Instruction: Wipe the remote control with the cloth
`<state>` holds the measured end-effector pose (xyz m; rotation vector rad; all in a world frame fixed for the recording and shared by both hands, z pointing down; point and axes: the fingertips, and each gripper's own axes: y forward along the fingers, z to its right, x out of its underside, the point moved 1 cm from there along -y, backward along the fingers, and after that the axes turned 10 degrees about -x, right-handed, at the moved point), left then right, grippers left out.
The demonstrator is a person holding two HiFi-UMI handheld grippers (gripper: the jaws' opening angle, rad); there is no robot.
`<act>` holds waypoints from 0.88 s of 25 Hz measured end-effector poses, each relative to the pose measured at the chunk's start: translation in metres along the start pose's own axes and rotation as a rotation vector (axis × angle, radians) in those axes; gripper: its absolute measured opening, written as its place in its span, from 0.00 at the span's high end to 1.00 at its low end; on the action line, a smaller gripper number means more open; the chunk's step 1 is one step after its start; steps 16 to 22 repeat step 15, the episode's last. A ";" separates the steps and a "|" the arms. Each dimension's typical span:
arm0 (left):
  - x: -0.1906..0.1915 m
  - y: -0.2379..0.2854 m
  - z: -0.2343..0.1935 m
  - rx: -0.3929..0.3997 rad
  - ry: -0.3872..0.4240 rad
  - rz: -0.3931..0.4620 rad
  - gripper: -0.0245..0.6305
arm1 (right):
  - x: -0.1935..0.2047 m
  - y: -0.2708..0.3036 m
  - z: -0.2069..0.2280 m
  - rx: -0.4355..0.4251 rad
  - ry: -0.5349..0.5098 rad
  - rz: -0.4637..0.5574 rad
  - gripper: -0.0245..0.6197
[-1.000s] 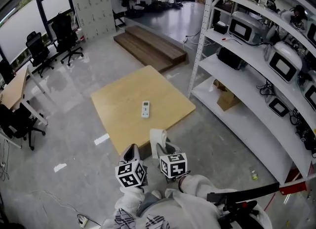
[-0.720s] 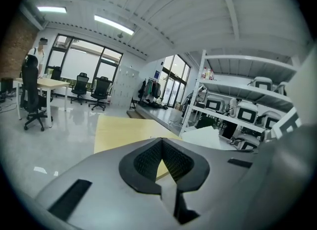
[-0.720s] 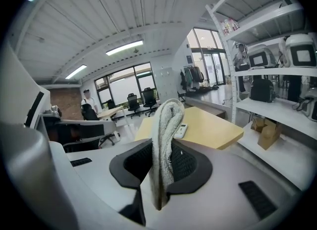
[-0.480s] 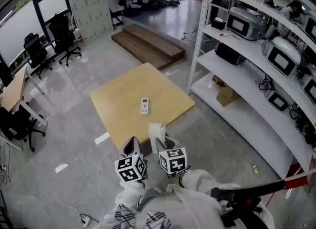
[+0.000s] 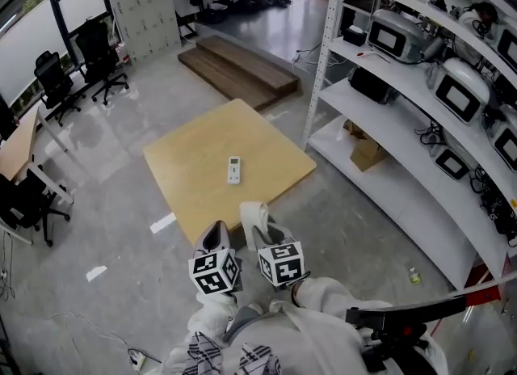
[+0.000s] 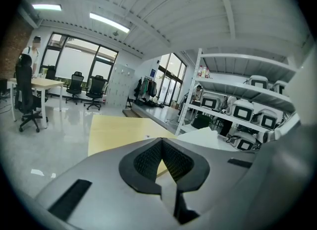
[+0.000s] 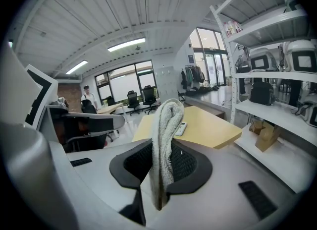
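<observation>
Although the slim white plastic remote control (image 5: pixel 233 169) is left lying flat at about the centre of the low, square, pale-wood surface (image 5: pixel 190 175), well clear of all four edges, it is touched by neither tool. Bare smooth board is seen all round it. Open grey polished floor (image 5: pixel 121 204) is seen along the surface's left and near sides, while a white metal shelving rack (image 5: pixel 388 115) is set just beside the right corner and a dark wooden step platform (image 5: pixel 238 70) beyond the far corner.

A folded white terry cloth (image 7: pixel 166 125), thick and looped in texture, is clamped upright between the ribbed black pads of the right hand-held gripper (image 7: pixel 161 167); its rounded fold is raised above the jaws. The jaws of the left hand-held gripper (image 6: pixel 162 149) are brought together with nothing between them. Both tools are held side by side by the surface's near edge, apart from the remote control.
</observation>
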<state>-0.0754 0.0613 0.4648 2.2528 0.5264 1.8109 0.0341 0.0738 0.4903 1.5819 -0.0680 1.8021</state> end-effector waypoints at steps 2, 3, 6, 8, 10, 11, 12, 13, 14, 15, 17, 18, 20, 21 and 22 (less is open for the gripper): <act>0.000 0.000 -0.002 0.002 -0.003 -0.001 0.96 | 0.000 0.001 -0.001 0.004 0.002 0.000 0.82; 0.000 -0.001 -0.002 0.003 -0.004 -0.002 0.96 | 0.000 0.001 -0.002 0.006 0.003 0.000 0.82; 0.000 0.000 0.000 0.007 -0.005 -0.001 0.96 | 0.001 0.000 -0.001 0.008 0.007 0.003 0.82; -0.001 0.001 0.001 0.009 -0.007 0.003 0.96 | 0.001 0.000 0.000 0.009 0.007 0.004 0.82; -0.003 0.001 0.003 0.011 -0.008 0.007 0.96 | 0.000 -0.001 0.000 0.010 0.006 0.004 0.82; -0.003 0.001 0.004 0.012 -0.008 0.008 0.96 | 0.000 -0.002 0.001 0.010 0.005 0.003 0.82; -0.003 0.000 0.006 0.014 -0.008 0.008 0.96 | 0.000 -0.003 0.001 0.010 0.005 0.002 0.82; -0.003 0.000 0.007 0.015 -0.007 0.008 0.96 | 0.000 -0.004 0.002 0.010 0.006 0.000 0.82; -0.003 0.000 0.009 0.016 -0.007 0.007 0.96 | 0.000 -0.005 0.003 0.010 0.007 -0.001 0.82; -0.002 -0.001 0.010 0.017 -0.006 0.007 0.96 | 0.001 -0.006 0.003 0.010 0.008 -0.003 0.82; -0.002 -0.001 0.010 0.017 -0.006 0.007 0.96 | 0.001 -0.006 0.003 0.010 0.008 -0.003 0.82; -0.002 -0.001 0.010 0.017 -0.006 0.007 0.96 | 0.001 -0.006 0.003 0.010 0.008 -0.003 0.82; -0.002 -0.001 0.010 0.017 -0.006 0.007 0.96 | 0.001 -0.006 0.003 0.010 0.008 -0.003 0.82; -0.002 -0.001 0.010 0.017 -0.006 0.007 0.96 | 0.001 -0.006 0.003 0.010 0.008 -0.003 0.82; -0.002 -0.001 0.010 0.017 -0.006 0.007 0.96 | 0.001 -0.006 0.003 0.010 0.008 -0.003 0.82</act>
